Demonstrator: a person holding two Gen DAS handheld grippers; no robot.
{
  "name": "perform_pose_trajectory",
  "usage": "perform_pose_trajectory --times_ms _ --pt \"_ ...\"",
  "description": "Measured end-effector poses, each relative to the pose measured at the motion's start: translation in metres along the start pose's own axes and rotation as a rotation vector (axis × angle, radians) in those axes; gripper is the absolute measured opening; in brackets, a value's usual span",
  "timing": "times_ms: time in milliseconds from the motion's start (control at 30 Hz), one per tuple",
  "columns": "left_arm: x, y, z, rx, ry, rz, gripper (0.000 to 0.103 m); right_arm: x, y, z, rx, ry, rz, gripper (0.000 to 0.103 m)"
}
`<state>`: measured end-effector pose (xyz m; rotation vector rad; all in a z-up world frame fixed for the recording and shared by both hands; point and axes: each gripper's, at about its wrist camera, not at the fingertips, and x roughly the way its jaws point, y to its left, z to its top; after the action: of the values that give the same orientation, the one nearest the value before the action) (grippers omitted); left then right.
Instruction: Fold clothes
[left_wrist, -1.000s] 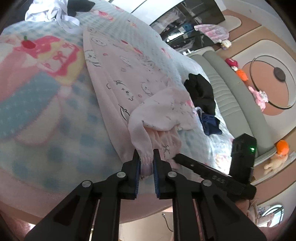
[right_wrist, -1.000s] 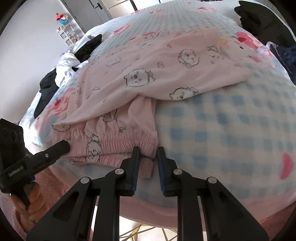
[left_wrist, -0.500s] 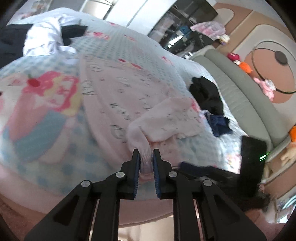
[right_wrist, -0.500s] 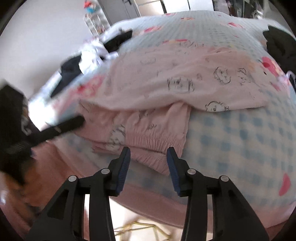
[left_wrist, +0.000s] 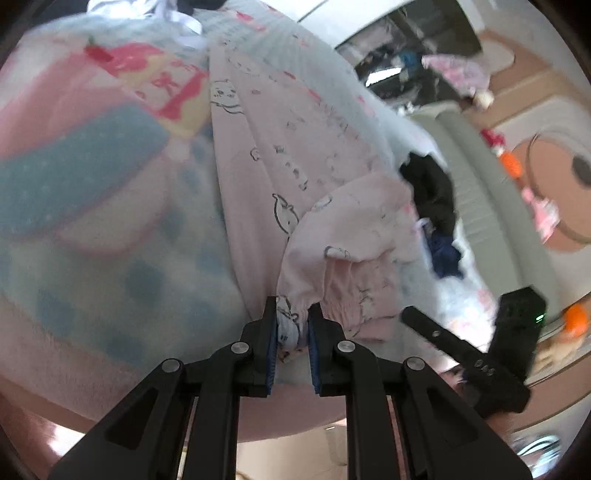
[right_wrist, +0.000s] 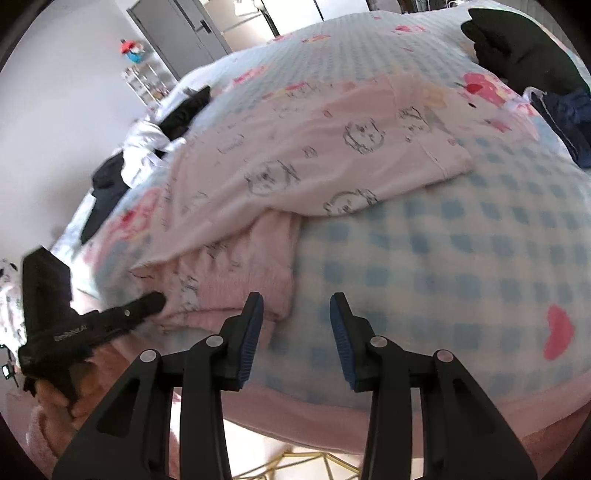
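Note:
Pink pyjama trousers (left_wrist: 295, 166) printed with cartoon animals lie folded lengthwise on a blue-checked blanket (right_wrist: 443, 277). Their gathered waistband (left_wrist: 291, 325) hangs at the bed's near edge. My left gripper (left_wrist: 291, 306) has that waistband bunched between its pads; its jaws are opening slightly while the cloth still fills the gap. My right gripper (right_wrist: 297, 299) is open and closing a little, with only blanket between its fingers. Its left finger (right_wrist: 253, 314) stands at the waistband's right corner (right_wrist: 277, 295). Each view shows the other gripper beside the waistband (right_wrist: 236, 288).
A black garment (left_wrist: 432, 188) and a navy one (left_wrist: 443, 254) lie on the bed beyond the trousers. White and black clothes (right_wrist: 147, 140) are heaped at the far left. A grey padded bench (left_wrist: 491, 206) runs along the bed. The bed's edge drops off just below both grippers.
The right gripper let go of the waistband's corner, spread its jaws and shifted to the right of it. The left gripper kept hold of the waistband while its view swayed.

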<state>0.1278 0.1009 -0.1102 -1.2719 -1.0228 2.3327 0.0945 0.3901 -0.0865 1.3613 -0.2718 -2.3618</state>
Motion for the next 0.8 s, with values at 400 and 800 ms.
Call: perform_pose_trajectory --times_ms 400,800 --pt "-0.032 -0.006 0.000 0.039 -0.131 0.030 0.019 0.011 0.008 0.006 0.018 0.026 0.031 0.048" --pt "-0.012 -0.018 -0.004 0.086 -0.052 0.034 0.014 0.036 0.032 -0.003 -0.140 0.057 -0.073 0.021"
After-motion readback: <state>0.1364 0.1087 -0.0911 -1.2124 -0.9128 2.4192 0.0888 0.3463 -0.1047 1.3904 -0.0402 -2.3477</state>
